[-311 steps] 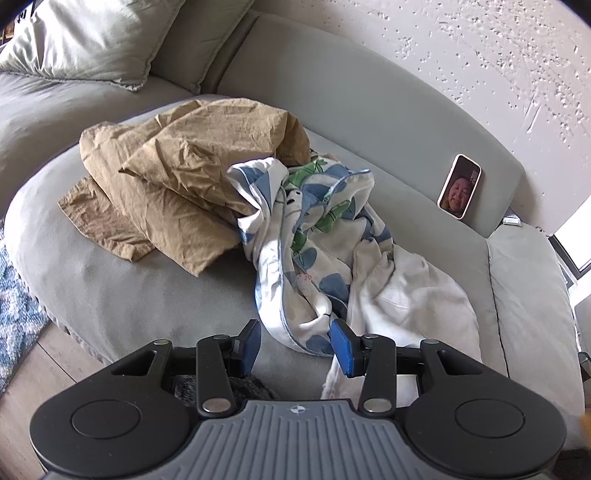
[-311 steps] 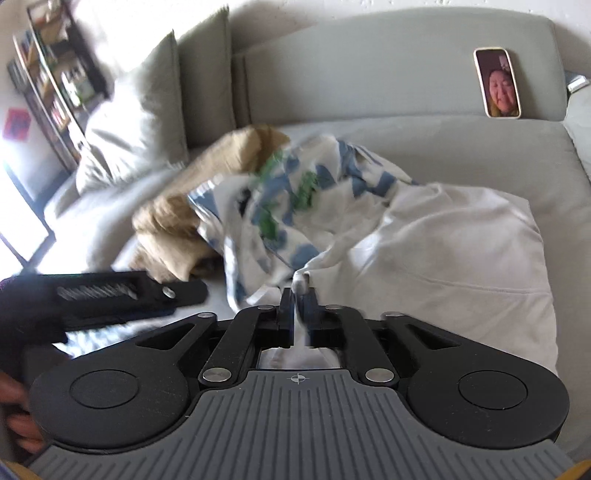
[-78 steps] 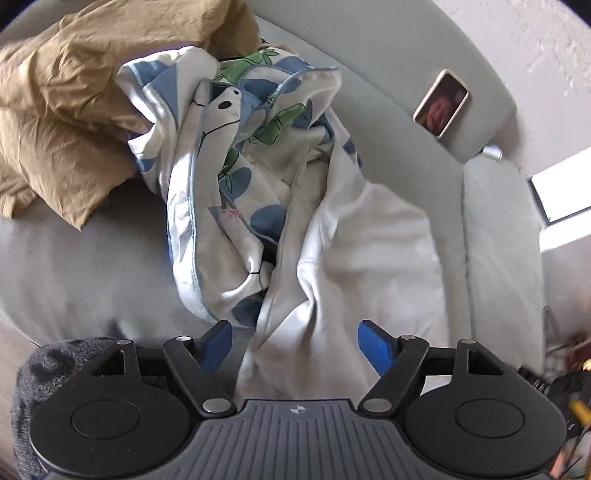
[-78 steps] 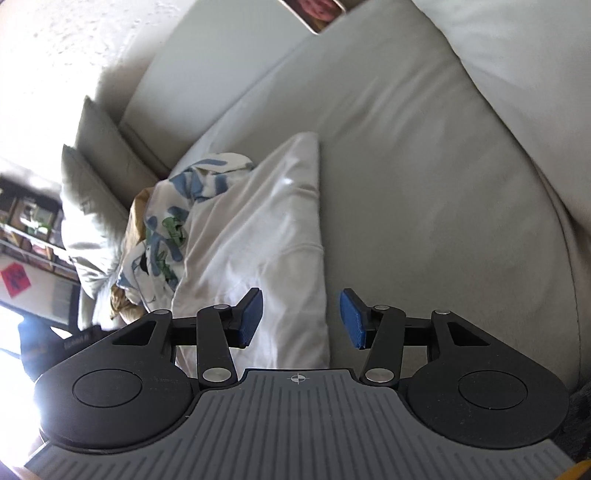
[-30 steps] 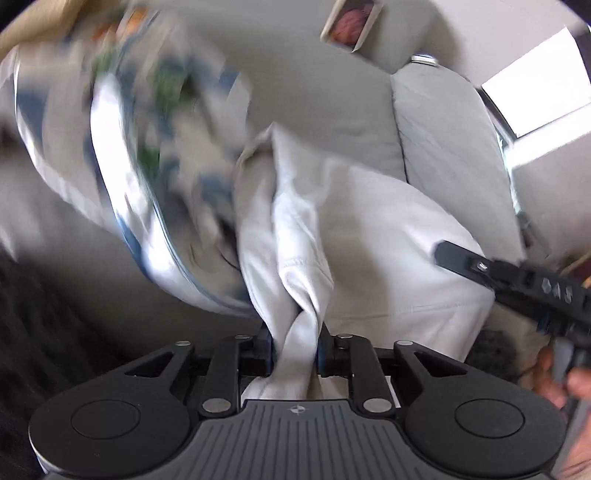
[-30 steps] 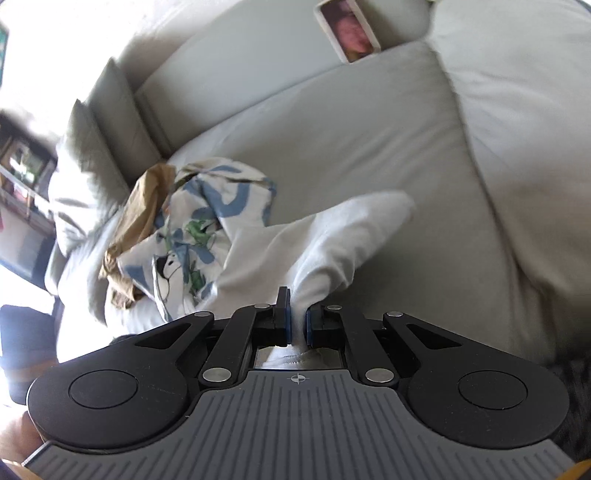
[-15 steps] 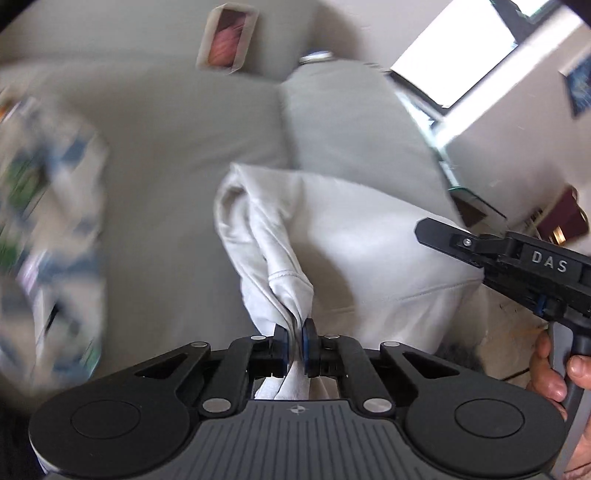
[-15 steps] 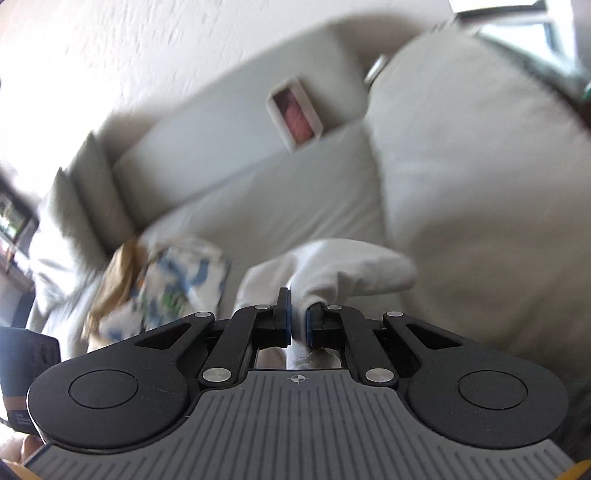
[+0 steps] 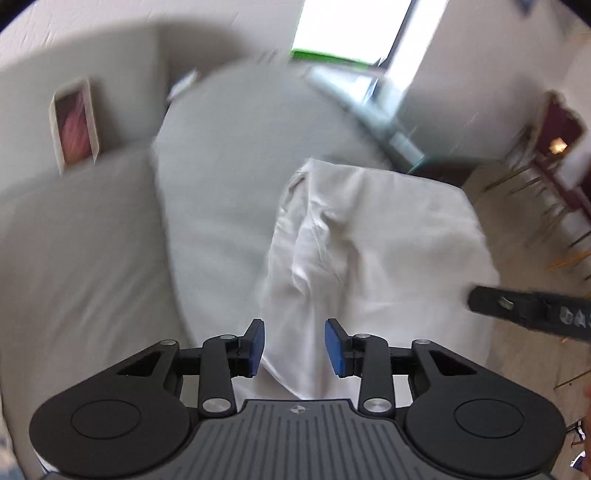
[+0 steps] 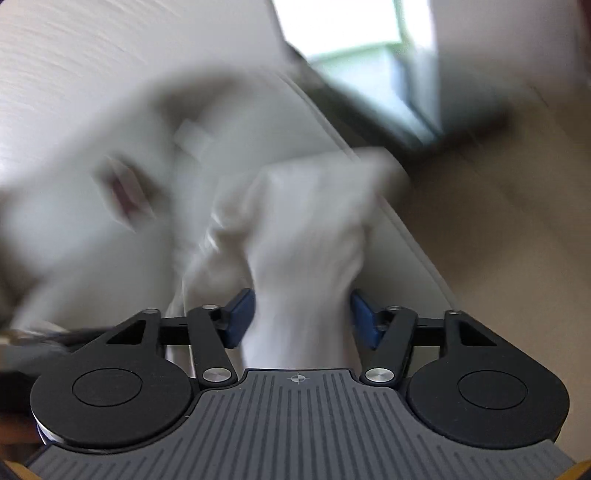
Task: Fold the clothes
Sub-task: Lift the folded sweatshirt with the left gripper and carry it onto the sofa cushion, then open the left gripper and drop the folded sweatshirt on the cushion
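A white garment point(image 9: 373, 243) lies rumpled on the right end of the grey sofa point(image 9: 92, 251). My left gripper point(image 9: 294, 345) is open just above its near edge, with cloth showing between the blue pads but not pinched. In the blurred right wrist view the same white garment point(image 10: 306, 236) lies between the open jaws of my right gripper point(image 10: 302, 319), not clamped. The right gripper's body also shows at the right edge of the left wrist view point(image 9: 532, 314).
A phone point(image 9: 74, 125) leans on the sofa backrest at left. A second grey seat cushion point(image 9: 240, 140) lies beyond the garment. A bright window point(image 9: 347, 33), wood floor and furniture legs point(image 9: 546, 206) are past the sofa's right end.
Both grippers were shut on the white garment half a second ago and have opened, letting it go onto the sofa's right end. Both cameras have swung right, away from the clothes pile.
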Action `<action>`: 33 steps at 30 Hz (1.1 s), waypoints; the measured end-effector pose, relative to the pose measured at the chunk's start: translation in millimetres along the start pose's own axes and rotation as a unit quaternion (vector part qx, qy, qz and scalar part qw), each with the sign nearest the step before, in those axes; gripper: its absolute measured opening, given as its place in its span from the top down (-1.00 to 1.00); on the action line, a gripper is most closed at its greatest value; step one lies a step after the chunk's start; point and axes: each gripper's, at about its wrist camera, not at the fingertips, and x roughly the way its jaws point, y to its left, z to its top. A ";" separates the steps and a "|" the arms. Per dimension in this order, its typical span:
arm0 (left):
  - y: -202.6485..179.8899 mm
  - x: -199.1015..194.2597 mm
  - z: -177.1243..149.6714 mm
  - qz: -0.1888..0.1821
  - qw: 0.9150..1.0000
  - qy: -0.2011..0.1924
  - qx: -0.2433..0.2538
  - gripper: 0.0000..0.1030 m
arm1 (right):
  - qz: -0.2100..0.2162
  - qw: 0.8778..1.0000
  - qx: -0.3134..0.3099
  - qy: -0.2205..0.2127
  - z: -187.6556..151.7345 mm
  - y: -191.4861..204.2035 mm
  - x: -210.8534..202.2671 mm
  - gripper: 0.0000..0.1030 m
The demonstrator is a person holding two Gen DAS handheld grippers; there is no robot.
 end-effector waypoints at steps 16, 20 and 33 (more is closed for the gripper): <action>36.8 -66.7 -39.4 0.016 0.999 0.005 0.041 0.05 | 0.038 0.976 0.185 0.111 -71.1 -34.9 54.9 0.50; 29.2 -95.6 -40.5 0.031 0.999 -0.022 0.038 -0.14 | 0.051 0.989 0.137 0.031 -59.0 -14.4 -8.0 0.12; -42.4 -174.4 -27.8 -0.003 0.997 -0.044 0.063 -0.97 | 0.028 0.995 -0.069 -0.062 -45.3 53.5 -168.6 -0.56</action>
